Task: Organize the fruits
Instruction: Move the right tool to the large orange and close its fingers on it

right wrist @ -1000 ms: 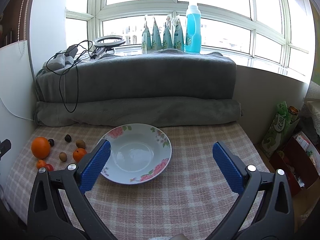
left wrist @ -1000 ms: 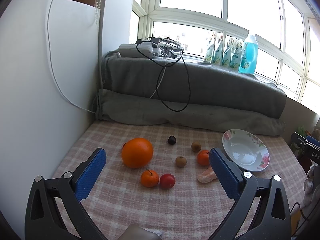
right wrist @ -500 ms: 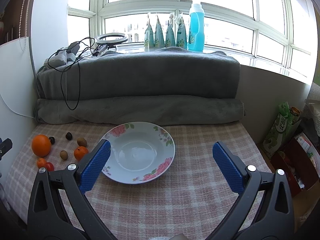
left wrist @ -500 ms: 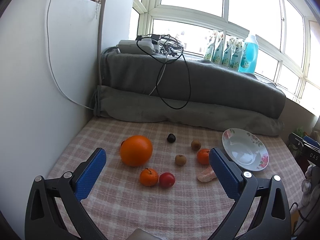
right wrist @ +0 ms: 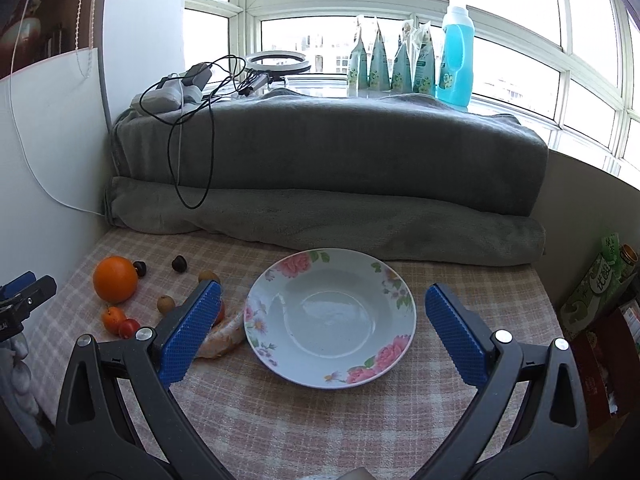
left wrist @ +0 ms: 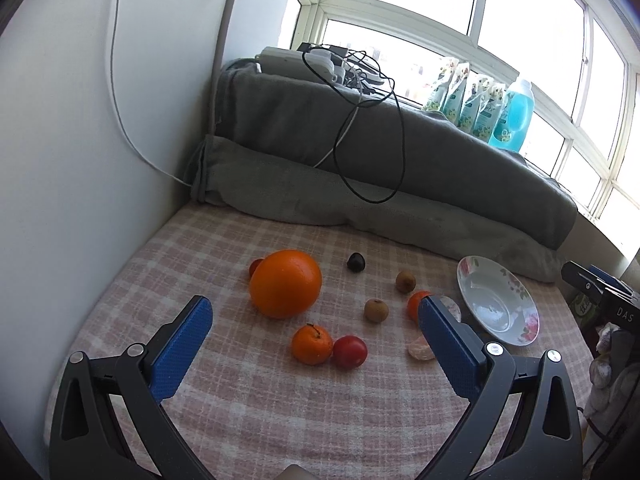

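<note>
Nine or so loose fruits lie on the checked cloth (left wrist: 280,400), left of the empty floral plate (right wrist: 332,354): one large orange (left wrist: 285,283), two small tangerines (left wrist: 311,344), a red fruit (left wrist: 350,352), two brown ones (left wrist: 376,310), a dark one (left wrist: 355,261), peeled segments (left wrist: 421,351). Left gripper (left wrist: 316,344): jaws spread wide, holding nothing, aimed at the cluster, probably for a first pick. Right gripper (right wrist: 322,336): equally wide, empty, framing the plate, the likely place to put the fruit.
</note>
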Available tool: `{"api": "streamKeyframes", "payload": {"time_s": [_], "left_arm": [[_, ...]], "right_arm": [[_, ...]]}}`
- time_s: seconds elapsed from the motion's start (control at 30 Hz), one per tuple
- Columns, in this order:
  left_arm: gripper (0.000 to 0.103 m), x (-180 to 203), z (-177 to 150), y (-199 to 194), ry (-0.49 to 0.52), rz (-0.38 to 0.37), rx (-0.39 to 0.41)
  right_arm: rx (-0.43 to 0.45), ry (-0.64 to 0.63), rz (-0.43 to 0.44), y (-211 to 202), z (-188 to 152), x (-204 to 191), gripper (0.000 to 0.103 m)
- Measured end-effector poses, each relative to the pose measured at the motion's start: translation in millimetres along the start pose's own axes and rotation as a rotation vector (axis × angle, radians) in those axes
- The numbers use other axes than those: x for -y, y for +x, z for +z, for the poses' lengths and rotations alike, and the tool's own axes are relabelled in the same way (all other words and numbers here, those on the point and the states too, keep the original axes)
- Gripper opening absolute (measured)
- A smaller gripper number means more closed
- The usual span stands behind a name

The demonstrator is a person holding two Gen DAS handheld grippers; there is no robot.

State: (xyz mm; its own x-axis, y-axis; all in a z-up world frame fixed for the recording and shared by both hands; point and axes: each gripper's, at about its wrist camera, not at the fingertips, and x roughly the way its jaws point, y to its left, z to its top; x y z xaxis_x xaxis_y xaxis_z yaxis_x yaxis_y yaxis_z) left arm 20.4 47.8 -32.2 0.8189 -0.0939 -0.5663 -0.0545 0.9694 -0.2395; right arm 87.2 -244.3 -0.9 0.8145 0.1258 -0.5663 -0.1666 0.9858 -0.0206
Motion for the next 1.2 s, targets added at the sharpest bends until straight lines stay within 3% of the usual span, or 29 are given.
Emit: {"api": "streamKeyframes", "payload": {"time_s": [0.23, 0.53, 0.67, 1.2], "left_arm": [[0.095, -23.0, -3.5, 21.9, -0.068, -0.051, -0.068], [0.082, -46.9, -5.0, 49.5, -0.121, -0.102, -0.137], [0.076, -52.9, -5.8, 61.4, -0.13, -0.112, -0.162], [0.065, -59.8, -4.0, 87.1, -0.135, -0.152, -0.221]], "right_arm": [[-0.075, -0.058, 0.195, 30.4, 15.6, -39.0, 0.103], [-0.245, 0.022, 0.438, 81.0, 26.9, -70.8, 0.1], [-0.304, 0.054, 0.492, 101.4, 28.8, -84.0, 0.092], [-0.493, 0.083, 0.649, 165.9, 26.1, -150.1, 0.086]]}}
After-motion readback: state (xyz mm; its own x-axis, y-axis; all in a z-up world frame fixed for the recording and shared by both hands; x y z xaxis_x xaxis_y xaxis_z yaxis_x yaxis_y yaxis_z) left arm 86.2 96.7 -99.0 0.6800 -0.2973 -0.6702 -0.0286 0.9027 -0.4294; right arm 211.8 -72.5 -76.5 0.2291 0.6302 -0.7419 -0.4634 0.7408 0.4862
